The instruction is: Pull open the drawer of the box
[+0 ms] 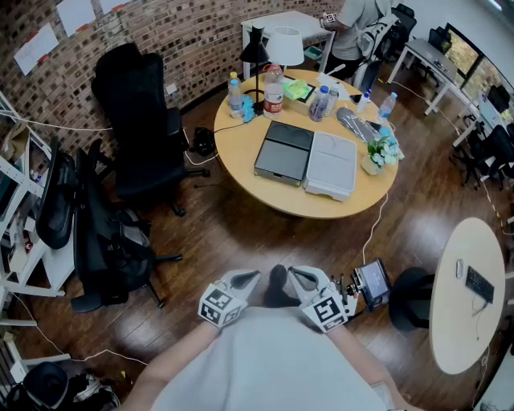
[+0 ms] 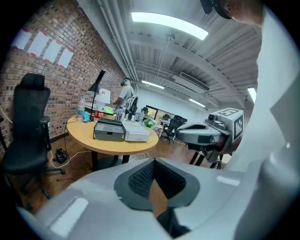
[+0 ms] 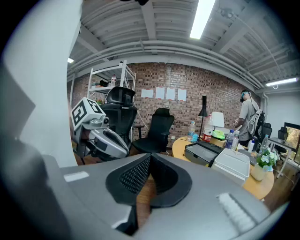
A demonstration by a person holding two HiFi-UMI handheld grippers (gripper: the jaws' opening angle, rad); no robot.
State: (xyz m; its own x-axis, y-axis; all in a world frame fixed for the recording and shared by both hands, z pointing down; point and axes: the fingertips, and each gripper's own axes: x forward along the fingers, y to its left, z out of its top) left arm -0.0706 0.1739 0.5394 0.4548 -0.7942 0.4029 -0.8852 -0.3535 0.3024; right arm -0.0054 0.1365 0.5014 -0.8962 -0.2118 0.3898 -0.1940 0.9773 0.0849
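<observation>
Dark grey box (image 1: 284,152) sits flat on round table (image 1: 241,148), far side of the room from us, approx mid-tabletop. Its low front face turns toward the near-left table edge. Drawer front looks flush w/ the body in the left gripper view, though it's small there. Light grey box (image 1: 330,164), similar shape, lies just beside it on the right, long sides touching or nearly so.

Around the boxes: two bottles (image 1: 235,96) at the far-left rim, white-shade lamp (image 1: 284,46) and black lamp (image 1: 255,50) behind them, more bottles + clutter along the far edge, small potted plant (image 1: 379,152) at the right rim near the light box. Cable trails off the table to the wood floor.

Black office chair (image 1: 140,120) stands left of the table by the brick wall. A person (image 1: 353,24) stands beyond the table, far right. White table (image 1: 466,297) at near right.

L gripper (image 1: 246,278) and R gripper (image 1: 302,278) are both held close to our body, side by side, near each other, well apart from table and boxes, aimed slightly down toward them. L fingers together, tips meeting, nothing between. R fingers likewise together at the tips, only floor seen through the wedge below, nothing held.
</observation>
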